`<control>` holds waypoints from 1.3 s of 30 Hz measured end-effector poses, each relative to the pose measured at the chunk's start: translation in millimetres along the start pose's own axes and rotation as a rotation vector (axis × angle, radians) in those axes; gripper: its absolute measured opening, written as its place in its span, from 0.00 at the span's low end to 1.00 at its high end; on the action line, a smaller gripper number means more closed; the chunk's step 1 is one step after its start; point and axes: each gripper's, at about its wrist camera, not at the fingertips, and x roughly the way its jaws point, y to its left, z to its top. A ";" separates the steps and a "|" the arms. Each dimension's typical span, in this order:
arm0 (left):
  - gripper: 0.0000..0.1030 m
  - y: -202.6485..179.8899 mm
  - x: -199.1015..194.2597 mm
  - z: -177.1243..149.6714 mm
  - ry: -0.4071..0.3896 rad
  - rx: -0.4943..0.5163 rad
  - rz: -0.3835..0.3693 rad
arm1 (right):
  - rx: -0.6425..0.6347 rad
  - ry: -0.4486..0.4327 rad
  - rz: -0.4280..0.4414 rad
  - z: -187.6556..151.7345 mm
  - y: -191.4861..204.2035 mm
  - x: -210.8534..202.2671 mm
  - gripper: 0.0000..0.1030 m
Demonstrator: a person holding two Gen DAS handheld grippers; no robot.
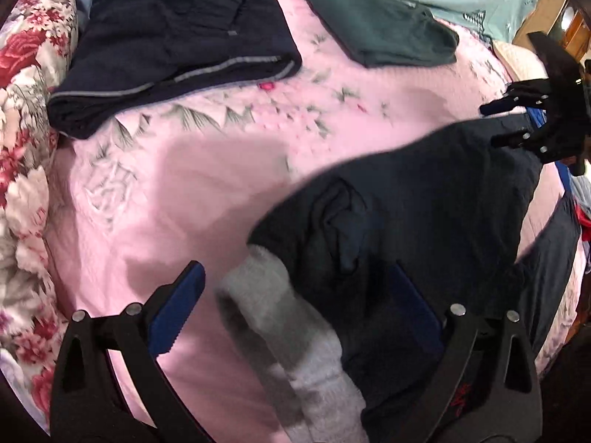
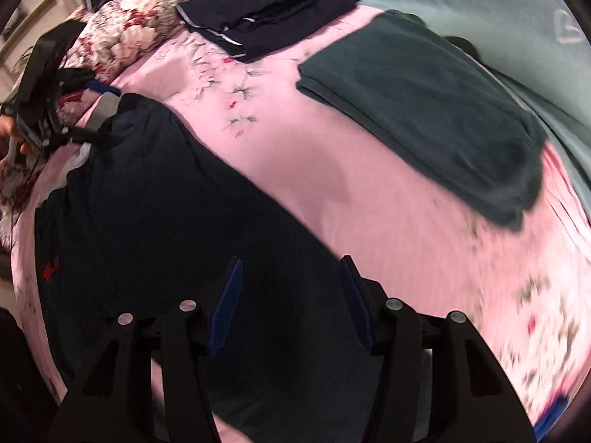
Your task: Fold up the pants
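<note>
Dark pants (image 2: 155, 199) lie on the bed (image 2: 332, 192), long axis running from under my right tool (image 2: 291, 295), jaws apart and empty, toward my left tool (image 1: 295, 306), wide open over the grey-cuffed end

Pink bedspread (image 1: 221, 192) with faint green leaf and small red flower print. Dark navy pants (image 2: 155, 221) with a grey-and-white cuff (image 1: 280, 310) and small red mark (image 2: 51, 261). Folded navy garment (image 1: 177, 44) with grey piping. Folded dark green garment (image 2: 424, 110). White quilt (image 1: 26, 118) with red roses. Black grippers with blue pads (image 2: 225, 310).
</note>
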 end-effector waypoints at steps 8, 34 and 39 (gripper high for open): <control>0.71 24.0 16.7 13.1 0.090 -0.071 -0.096 | -0.153 0.043 0.113 10.6 -15.2 28.5 0.52; 0.15 -40.5 -121.1 -60.3 -0.058 0.225 -0.137 | -0.180 -0.016 0.022 -77.9 138.1 -120.1 0.02; 0.15 -45.4 -106.4 -123.1 0.015 0.192 -0.147 | -0.125 0.050 0.071 -129.8 191.0 -94.1 0.02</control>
